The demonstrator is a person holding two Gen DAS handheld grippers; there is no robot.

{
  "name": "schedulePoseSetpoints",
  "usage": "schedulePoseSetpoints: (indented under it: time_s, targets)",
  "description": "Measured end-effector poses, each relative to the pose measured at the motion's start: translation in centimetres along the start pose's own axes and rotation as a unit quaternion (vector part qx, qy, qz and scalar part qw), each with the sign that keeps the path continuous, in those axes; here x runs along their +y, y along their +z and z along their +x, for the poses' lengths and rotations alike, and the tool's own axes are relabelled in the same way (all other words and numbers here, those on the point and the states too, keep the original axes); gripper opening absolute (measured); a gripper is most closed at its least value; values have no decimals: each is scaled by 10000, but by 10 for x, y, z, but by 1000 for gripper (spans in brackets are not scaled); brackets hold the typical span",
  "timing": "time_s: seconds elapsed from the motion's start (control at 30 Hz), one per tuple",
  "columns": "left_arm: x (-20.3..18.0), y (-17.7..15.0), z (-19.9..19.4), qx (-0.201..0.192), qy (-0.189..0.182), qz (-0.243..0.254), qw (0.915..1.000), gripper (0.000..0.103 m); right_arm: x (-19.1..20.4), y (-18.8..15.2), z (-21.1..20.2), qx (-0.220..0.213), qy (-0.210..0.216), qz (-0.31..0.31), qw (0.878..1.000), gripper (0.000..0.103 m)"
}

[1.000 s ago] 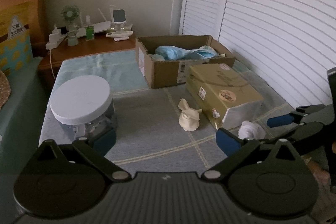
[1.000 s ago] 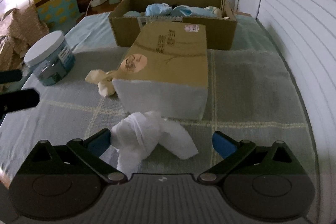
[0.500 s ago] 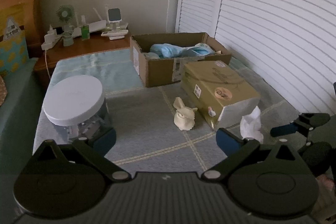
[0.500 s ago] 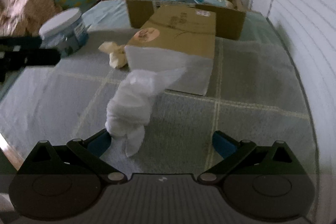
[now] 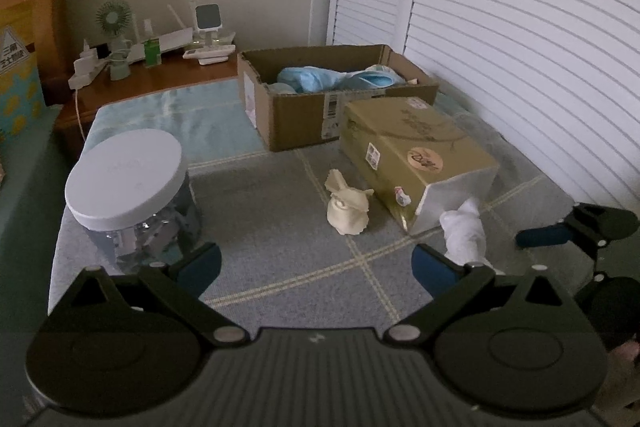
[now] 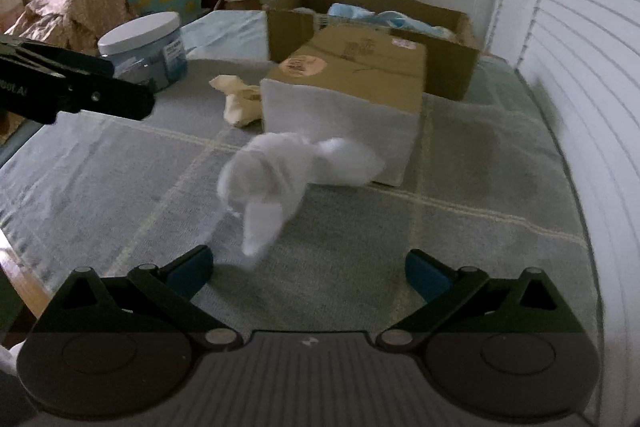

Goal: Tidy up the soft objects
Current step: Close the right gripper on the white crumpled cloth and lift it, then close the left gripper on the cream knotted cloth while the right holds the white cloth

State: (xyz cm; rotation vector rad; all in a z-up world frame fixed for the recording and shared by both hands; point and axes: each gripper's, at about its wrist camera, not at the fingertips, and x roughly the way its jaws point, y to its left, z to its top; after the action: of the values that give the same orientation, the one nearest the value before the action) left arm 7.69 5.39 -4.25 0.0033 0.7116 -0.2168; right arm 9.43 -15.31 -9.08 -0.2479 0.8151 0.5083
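Grey-green checked fabric covers the bed (image 6: 460, 187) on which everything rests, with white louvred doors (image 5: 520, 39) along its right side. Toward the far end stands an open cardboard box (image 5: 304, 115) holding blue soft items (image 5: 320, 77). Just in front of it lies a closed tan box (image 6: 352, 83), its white end facing the right wrist camera. A clear jar with a white lid (image 5: 128, 175) stands at the left of the bed. A cream soft toy (image 5: 347, 209) sits just beside the tan box's left side. A white cloth (image 6: 288, 179), blurred in the right wrist view, lies crumpled against the white end of the tan box, ahead of the right gripper (image 6: 308, 267), whose blue-tipped fingers (image 6: 420, 273) are spread wide and hold nothing. The left gripper (image 5: 316, 267) also has its fingers (image 5: 200, 265) spread wide apart and empty, nearer the jar.
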Motion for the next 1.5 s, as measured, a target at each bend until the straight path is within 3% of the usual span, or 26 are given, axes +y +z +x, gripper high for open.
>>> schedulePoseSetpoints:
  time_s: [0.2, 0.27, 0.47, 0.53, 0.73, 1.07, 1.5]
  targets:
    - [0, 1, 0, 17, 17, 34, 10000, 101, 21, 15, 14, -9, 331, -367, 9988, 102]
    - [0, 1, 0, 16, 31, 32, 10000, 101, 27, 20, 18, -59, 364, -441, 9983, 97]
    - [-1, -1, 2, 49, 22, 107, 9999, 101, 27, 31, 18, -95, 198, -320, 9992, 66]
    - [-2, -1, 5, 73, 0, 154, 9999, 101, 22, 32, 15, -82, 101, -224, 9997, 48]
    - [-9, -2, 20, 92, -100, 301, 9995, 101, 10, 24, -1, -79, -70, -144, 9998, 48]
    - [-10, -10, 62, 566, -151, 568, 9967, 103, -5, 12, -7, -36, -137, 116, 9998, 49]
    - [-4, -13, 64, 240, -232, 613, 9976, 103, -11, 8, -7, -109, 11, 237, 9997, 50]
